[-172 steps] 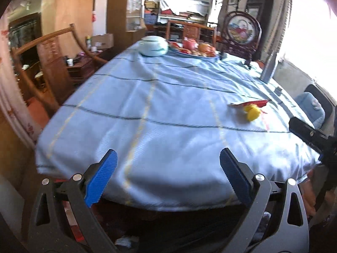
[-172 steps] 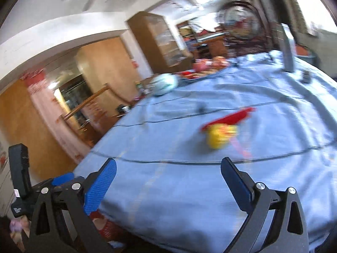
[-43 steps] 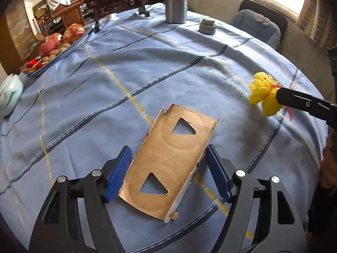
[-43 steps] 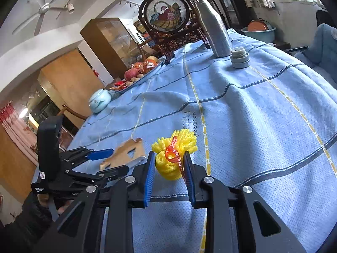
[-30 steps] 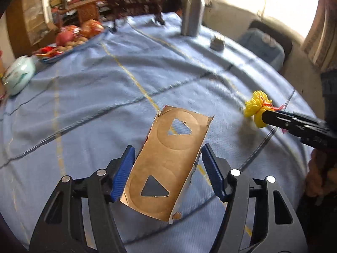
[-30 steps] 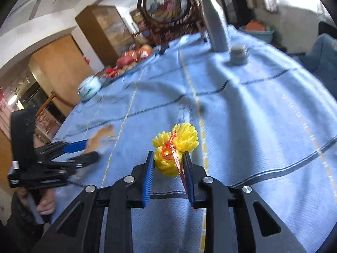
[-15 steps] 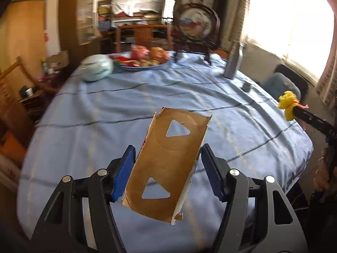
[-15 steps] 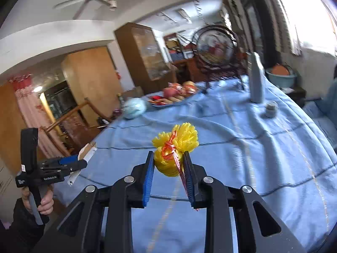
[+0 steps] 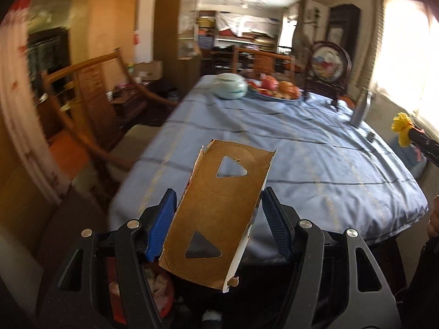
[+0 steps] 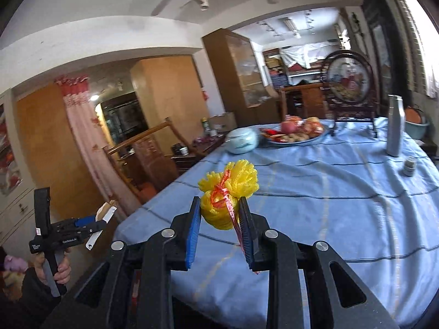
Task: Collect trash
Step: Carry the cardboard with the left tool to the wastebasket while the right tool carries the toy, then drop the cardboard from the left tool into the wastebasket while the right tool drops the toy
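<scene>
Two grippers in view, one piece of trash in each.

Left gripper [image 9: 219,219]: jaws closed in on one flat brown cardboard piece [image 9: 219,213], blue pads pressing its two long edges. The card is lifted clear of the table [image 9: 329,159] and tilted, far end higher, near end hanging past the table's near edge. It has two triangular cut-outs (one upper, one lower) and a torn white edge along its right side. In the right wrist view the same gripper [image 10: 90,226] appears at far left, held in one hand [image 10: 59,270], with the card [image 10: 103,213] seen edge-on.

Right gripper [image 10: 219,219]: narrow, clamped on one yellow mesh bundle [image 10: 227,192] tied with a red ribbon [image 10: 226,200]. The bundle's frilled top sticks up above the pads; one ribbon tail hangs down along the right pad. It is held in the air over the near part of the table. From the left wrist view the bundle [image 9: 402,127] shows at the right edge, on the tip of the black gripper.

On the blue striped tablecloth, all at the far side, well apart from both grippers: one pale green lidded jar [image 10: 242,139], one tray of fruit [image 10: 296,131] just beside it, one round framed picture on a dark stand [image 10: 349,82], one tall silver bottle [image 10: 395,126], one small grey cap [image 10: 409,166] near the bottle.

One wooden chair [image 9: 82,104] stands left of the table.
</scene>
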Demonstrator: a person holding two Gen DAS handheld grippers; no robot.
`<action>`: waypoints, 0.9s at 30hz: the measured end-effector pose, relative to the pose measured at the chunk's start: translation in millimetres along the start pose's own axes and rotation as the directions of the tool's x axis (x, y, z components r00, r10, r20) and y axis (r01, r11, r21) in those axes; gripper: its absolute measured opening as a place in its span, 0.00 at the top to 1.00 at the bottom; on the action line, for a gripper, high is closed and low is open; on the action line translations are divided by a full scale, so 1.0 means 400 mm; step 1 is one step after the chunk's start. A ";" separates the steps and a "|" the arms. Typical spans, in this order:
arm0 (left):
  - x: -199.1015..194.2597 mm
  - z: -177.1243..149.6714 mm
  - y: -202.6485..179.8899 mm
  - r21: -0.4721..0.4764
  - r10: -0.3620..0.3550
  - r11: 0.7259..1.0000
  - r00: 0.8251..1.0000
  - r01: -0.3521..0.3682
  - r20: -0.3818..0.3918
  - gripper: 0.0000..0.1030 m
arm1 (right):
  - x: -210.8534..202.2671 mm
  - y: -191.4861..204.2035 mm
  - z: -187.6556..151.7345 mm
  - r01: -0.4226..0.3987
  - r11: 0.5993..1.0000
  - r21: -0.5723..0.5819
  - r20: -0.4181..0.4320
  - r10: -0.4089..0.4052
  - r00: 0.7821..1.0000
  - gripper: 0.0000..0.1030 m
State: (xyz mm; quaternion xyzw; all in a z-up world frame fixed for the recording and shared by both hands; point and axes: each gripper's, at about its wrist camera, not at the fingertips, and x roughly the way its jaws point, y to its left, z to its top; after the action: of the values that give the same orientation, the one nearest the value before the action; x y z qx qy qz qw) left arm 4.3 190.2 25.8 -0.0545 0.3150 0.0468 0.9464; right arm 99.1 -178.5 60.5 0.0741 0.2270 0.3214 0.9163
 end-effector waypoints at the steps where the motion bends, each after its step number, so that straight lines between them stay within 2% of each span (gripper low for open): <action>1: -0.010 -0.013 0.022 -0.013 0.012 1.000 1.000 -0.012 -0.001 0.39 | 0.009 0.020 -0.002 -0.017 1.000 -0.006 -0.008 0.017 1.000 0.73; 6: -0.049 -0.075 0.122 -0.062 0.074 0.995 0.997 -0.074 -0.010 0.39 | 0.066 0.137 -0.020 -0.099 0.994 -0.042 -0.066 0.096 0.993 0.73; 13: -0.082 -0.147 0.237 -0.138 0.102 0.985 0.995 -0.102 -0.006 0.39 | 0.158 0.326 -0.042 -0.195 0.975 -0.109 -0.153 0.177 0.972 0.73; 17: -0.081 -0.202 0.308 -0.179 0.120 0.976 0.992 -0.124 -0.034 0.39 | 0.219 0.433 -0.064 -0.253 0.957 -0.140 -0.220 0.219 0.951 0.73; 21: -0.056 -0.269 0.382 -0.256 0.099 0.960 0.992 -0.115 -0.076 0.38 | 0.280 0.528 -0.091 -0.307 0.939 -0.153 -0.284 0.256 0.924 0.73; 27: 0.003 -0.360 0.439 -0.315 0.082 0.941 0.986 -0.126 -0.148 0.37 | 0.375 0.647 -0.175 -0.375 0.911 -0.171 -0.408 0.281 0.869 0.73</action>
State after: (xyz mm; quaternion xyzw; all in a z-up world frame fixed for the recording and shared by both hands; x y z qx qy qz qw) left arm -101.6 344.9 -102.3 -0.1953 0.3678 0.1441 0.8977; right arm 26.6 116.6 16.3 -0.0643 0.3402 0.5070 0.7893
